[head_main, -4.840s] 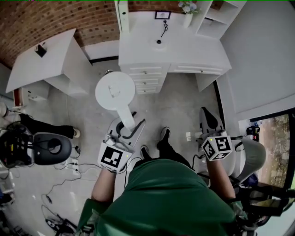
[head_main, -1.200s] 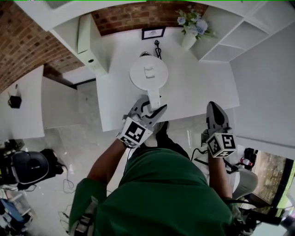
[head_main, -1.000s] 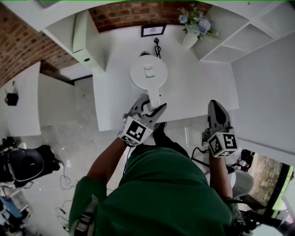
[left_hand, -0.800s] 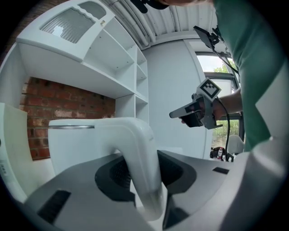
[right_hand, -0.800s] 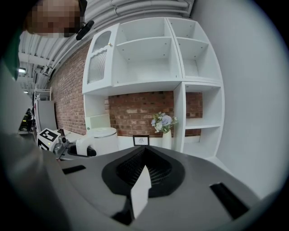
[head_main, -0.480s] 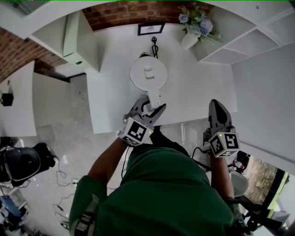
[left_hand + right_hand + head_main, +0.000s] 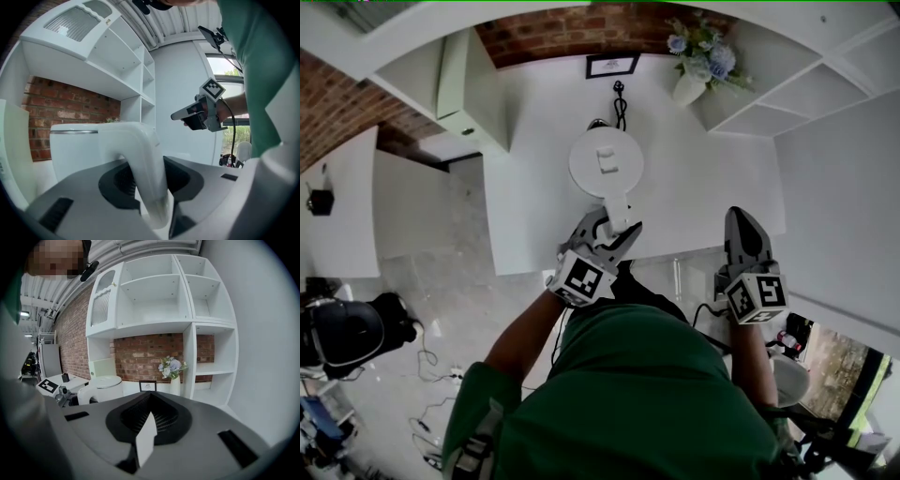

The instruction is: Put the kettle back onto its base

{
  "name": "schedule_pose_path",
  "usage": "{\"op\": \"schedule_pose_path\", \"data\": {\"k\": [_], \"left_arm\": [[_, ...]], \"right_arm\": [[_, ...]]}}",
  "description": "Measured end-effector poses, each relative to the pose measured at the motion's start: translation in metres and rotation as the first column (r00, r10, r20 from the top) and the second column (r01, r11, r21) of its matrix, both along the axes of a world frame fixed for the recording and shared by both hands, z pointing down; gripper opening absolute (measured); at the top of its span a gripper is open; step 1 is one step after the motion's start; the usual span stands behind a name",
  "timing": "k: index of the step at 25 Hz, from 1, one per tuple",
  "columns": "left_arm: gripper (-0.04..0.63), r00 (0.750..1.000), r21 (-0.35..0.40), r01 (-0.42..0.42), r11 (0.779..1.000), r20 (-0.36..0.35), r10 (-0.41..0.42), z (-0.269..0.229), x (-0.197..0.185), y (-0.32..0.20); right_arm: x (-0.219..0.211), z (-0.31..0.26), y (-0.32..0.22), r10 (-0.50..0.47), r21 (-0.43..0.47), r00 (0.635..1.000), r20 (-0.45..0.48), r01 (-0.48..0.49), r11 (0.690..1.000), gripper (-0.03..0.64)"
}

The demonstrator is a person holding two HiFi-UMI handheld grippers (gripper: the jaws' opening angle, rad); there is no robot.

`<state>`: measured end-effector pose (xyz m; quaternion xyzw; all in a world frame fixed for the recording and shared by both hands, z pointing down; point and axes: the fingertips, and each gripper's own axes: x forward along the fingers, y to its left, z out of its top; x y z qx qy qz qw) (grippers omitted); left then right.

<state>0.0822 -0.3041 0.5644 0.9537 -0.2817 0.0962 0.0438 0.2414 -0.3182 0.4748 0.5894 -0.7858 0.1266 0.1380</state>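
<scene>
Head view: my left gripper (image 7: 614, 225) is clamping the handle (image 7: 616, 204) of the white kettle (image 7: 605, 161), its jaws squeezing it from both sides in the left gripper view (image 7: 150, 187). The kettle is sitting over the middle of the white desk (image 7: 534, 187), toward the back edge, handle pointing at the front edge. The base (image 7: 597, 123) is peeking out behind it beside the cord (image 7: 619, 97); I cannot tell if they are touching. My right gripper (image 7: 741, 220) is hovering at the front right corner, jaws pressing together on nothing (image 7: 145, 427).
</scene>
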Motion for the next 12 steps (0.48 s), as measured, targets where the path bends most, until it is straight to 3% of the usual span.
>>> {"op": "schedule_pose_path", "data": {"k": [12], "left_arm": [[0.153,1.0,0.027,-0.002,1.0,-0.005,0.002,0.002,-0.008,0.014]], "right_arm": [[-0.016,-0.011,0.029,-0.004,0.023,1.0,-0.009,0.004,1.0,0.012]]}}
